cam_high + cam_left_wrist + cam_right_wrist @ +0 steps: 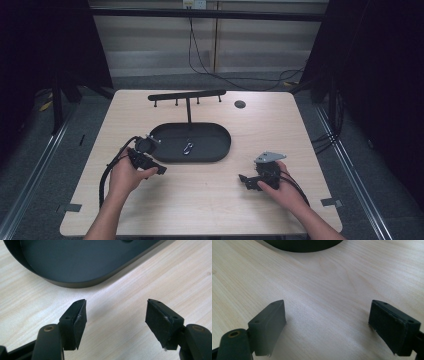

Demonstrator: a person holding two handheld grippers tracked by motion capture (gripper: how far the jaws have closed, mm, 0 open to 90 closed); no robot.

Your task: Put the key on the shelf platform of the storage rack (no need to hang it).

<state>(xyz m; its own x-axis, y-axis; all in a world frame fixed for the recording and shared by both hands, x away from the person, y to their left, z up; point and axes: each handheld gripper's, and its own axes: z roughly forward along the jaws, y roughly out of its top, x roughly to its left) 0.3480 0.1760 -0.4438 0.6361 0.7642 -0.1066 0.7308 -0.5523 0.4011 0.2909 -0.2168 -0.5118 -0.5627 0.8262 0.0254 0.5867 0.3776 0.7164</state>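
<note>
A small metal clip (pixel 188 148) lies in the black oval tray (pixel 220 150), beneath a hook rack (pixel 186 95). Our left gripper (pixel 116 315) hovers beside the tray, jaws apart and empty; our right gripper (pixel 327 322) rests wide open on the table (pixel 210 195). We judge the reach is beginning: next, the left must cross the rim to the clip.

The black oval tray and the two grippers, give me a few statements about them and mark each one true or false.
1. A small metal clip lies in the black oval tray. True.
2. The left gripper holds the clip. False: its jaws stand open over bare table.
3. The right gripper is open. True.
4. The hook rack stands on the person's side of the tray. False: it stands at the tray's far side.
</note>
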